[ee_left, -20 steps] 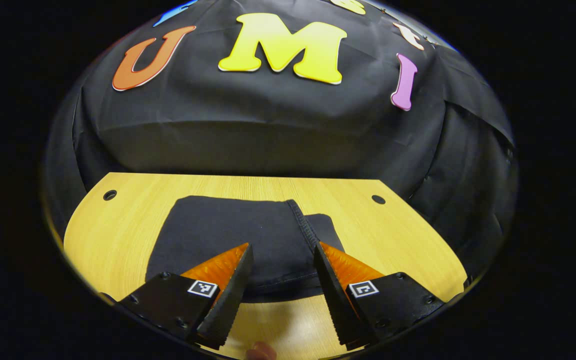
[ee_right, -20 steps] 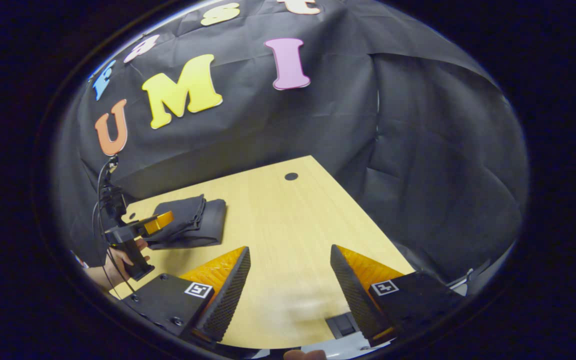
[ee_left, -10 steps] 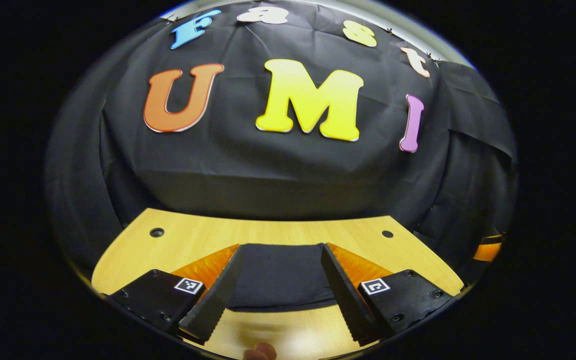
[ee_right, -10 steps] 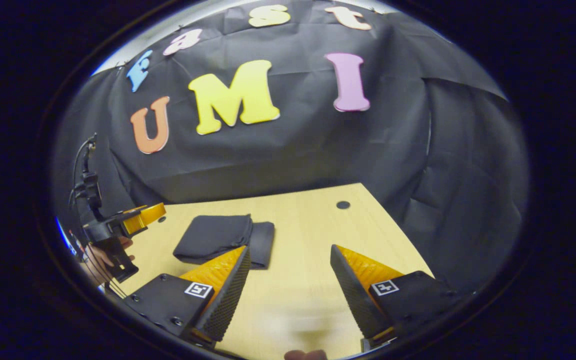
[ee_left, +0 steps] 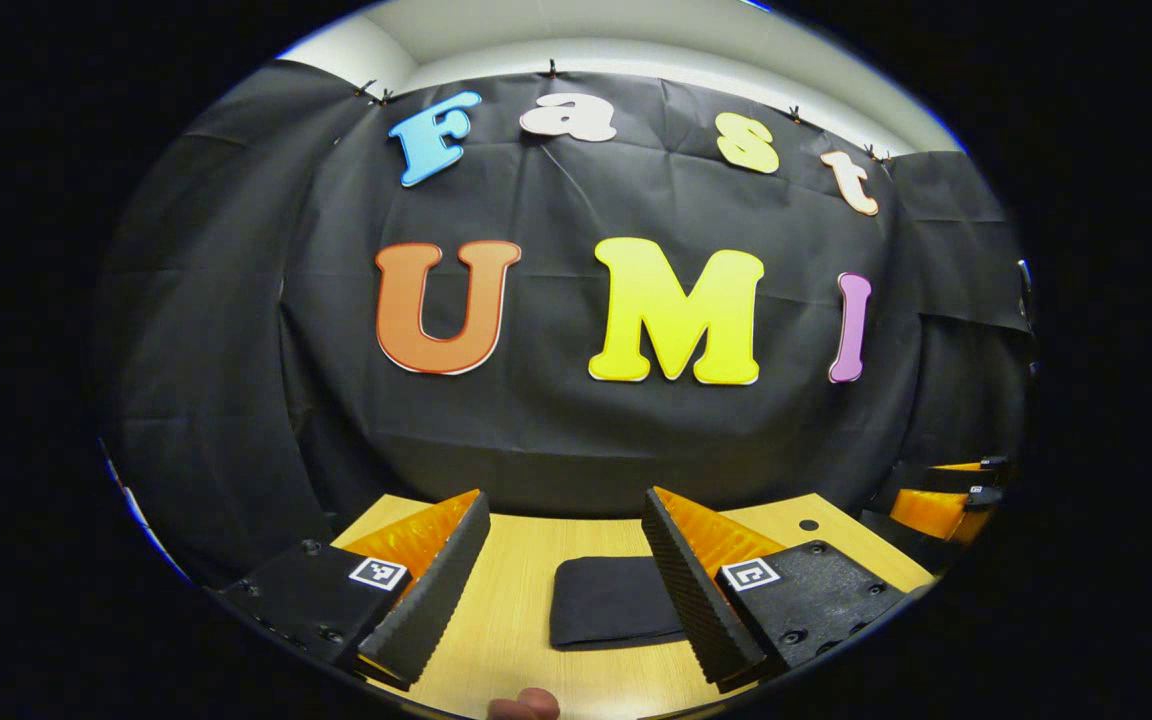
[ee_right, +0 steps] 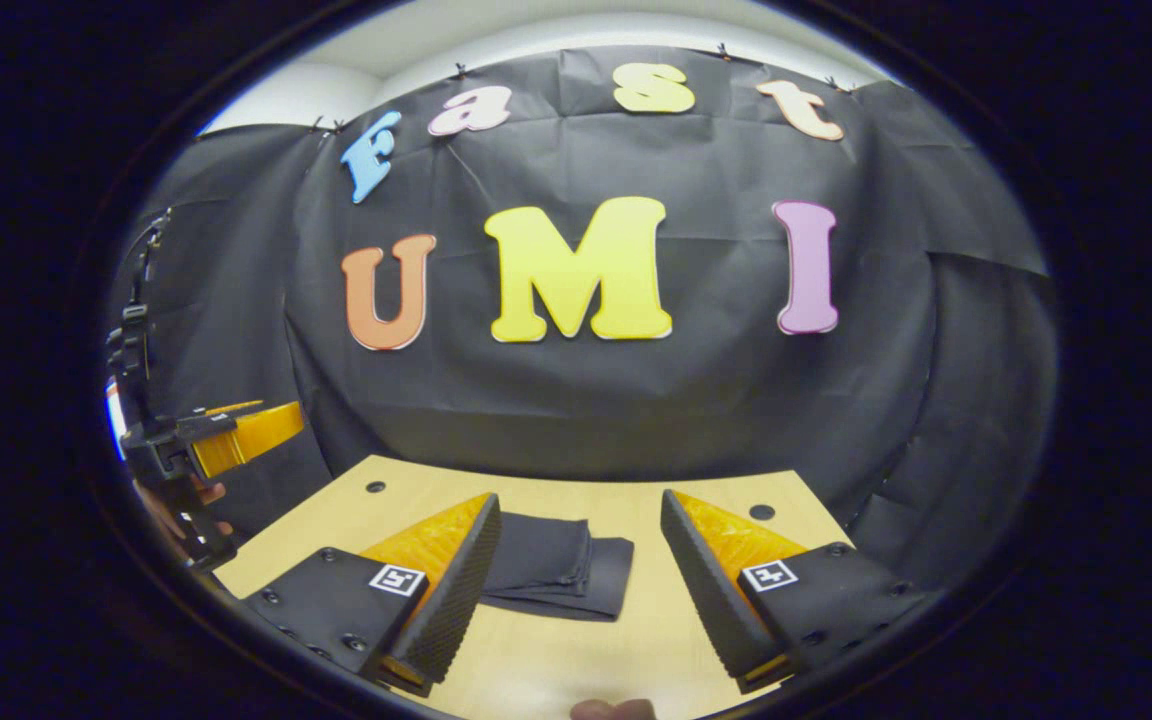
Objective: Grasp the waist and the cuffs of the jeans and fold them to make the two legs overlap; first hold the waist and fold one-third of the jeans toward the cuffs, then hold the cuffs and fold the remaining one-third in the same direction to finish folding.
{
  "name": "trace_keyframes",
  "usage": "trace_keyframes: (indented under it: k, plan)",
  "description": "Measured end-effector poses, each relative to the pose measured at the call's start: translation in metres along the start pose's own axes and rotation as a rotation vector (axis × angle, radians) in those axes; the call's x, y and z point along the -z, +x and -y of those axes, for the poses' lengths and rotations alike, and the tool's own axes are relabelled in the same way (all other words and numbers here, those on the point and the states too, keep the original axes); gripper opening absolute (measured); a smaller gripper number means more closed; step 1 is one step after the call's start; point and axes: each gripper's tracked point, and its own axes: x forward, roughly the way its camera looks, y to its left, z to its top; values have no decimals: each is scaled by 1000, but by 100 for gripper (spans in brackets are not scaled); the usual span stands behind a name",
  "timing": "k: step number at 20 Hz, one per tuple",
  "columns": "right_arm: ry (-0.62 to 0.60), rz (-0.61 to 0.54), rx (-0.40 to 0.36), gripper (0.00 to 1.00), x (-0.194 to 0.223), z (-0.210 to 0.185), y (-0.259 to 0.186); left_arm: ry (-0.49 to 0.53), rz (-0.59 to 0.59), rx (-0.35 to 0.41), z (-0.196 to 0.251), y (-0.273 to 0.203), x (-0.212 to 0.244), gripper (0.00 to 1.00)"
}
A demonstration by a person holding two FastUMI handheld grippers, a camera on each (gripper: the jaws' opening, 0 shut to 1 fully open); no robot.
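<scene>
The dark jeans (ee_left: 608, 602) lie folded into a compact bundle on the wooden table (ee_left: 511, 590). My left gripper (ee_left: 564, 496) hangs open above and in front of the bundle, apart from it, with nothing between its fingers. In the right gripper view the folded jeans (ee_right: 558, 566) rest mid-table, layered edges facing right. My right gripper (ee_right: 578, 498) is open too, raised above the table and touching nothing. The left gripper (ee_right: 236, 440) appears at the far left there, held in a hand (ee_right: 181, 497). The right gripper (ee_left: 936, 492) peeks in at the right edge of the left gripper view.
The table (ee_right: 416, 500) has small round holes near its far corners (ee_right: 762, 512) (ee_right: 376, 487) (ee_left: 808, 524). Black cloth walls close it in at the back and on both sides. Bare tabletop surrounds the bundle.
Both grippers have drawn back and risen from the jeans and tilted up toward the wall. The bundle now looks smaller and lower in both views and has not moved.
</scene>
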Motion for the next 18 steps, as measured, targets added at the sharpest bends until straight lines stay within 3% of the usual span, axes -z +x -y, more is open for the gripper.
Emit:
trace_keyframes:
  k: [1, 2, 4, 7, 8, 10, 11, 12, 13, 18]
  plan:
    - [-10, 20, 0, 99, -4, -6, -1, 0, 10, -15, -5, -6, -2, 98]
    - [-20, 39, -4, 94, -7, -13, -6, -4, 22, -30, -7, -13, -4, 98]
    - [-48, 80, 7, 94, -12, -18, -12, -15, 48, -39, -7, -25, -6, 98]
    - [-40, 119, 23, 94, -17, -26, -23, -44, 61, -25, 1, -41, -2, 98]
    - [-41, 126, 26, 99, -17, -28, -26, -48, 60, -20, 6, -42, 1, 98]
    - [-54, 136, 41, 99, -17, -29, -30, -45, 61, -9, 12, -47, 3, 98]
    - [-55, 134, 52, 94, -16, -27, -31, -41, 60, -3, 13, -46, 4, 98]
    - [-56, 135, 57, 99, -14, -29, -33, -37, 60, 3, 16, -46, 4, 98]
    - [-59, 140, 63, 94, -15, -30, -34, -34, 60, 4, 17, -46, 3, 98]
    - [-98, 184, 103, 99, -22, -33, -42, -31, 66, 4, 18, -48, 2, 98]
